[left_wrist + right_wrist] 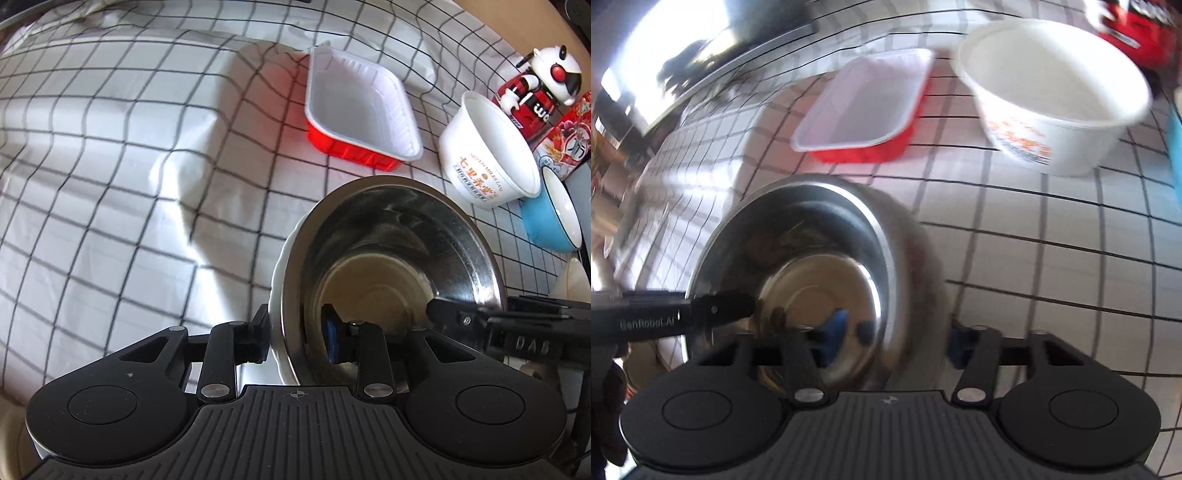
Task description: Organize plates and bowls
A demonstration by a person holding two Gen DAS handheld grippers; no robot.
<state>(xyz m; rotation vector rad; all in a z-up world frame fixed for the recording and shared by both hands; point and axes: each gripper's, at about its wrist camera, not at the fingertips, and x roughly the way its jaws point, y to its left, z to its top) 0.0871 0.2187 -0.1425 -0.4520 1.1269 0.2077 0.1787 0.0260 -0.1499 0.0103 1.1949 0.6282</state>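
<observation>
A steel bowl (pixel 391 258) sits nested in a white bowl (pixel 277 295) and is held between both grippers above the checked cloth. My left gripper (pixel 295 336) is shut on the near-left rims of the steel bowl and the white bowl together. My right gripper (pixel 894 339) is shut on the steel bowl's (pixel 812 258) right wall; its finger also shows in the left wrist view (pixel 454 312). The left gripper's finger reaches in from the left in the right wrist view (pixel 716 308). The right wrist view is blurred.
A red tray with a white inside (pixel 362 110) lies on the cloth behind. A white printed paper bowl (pixel 487 155) stands to its right, also in the right wrist view (pixel 1052 88). A blue bowl (pixel 554 218), a toy robot (pixel 543 81) and a box (pixel 569 136) crowd the right edge.
</observation>
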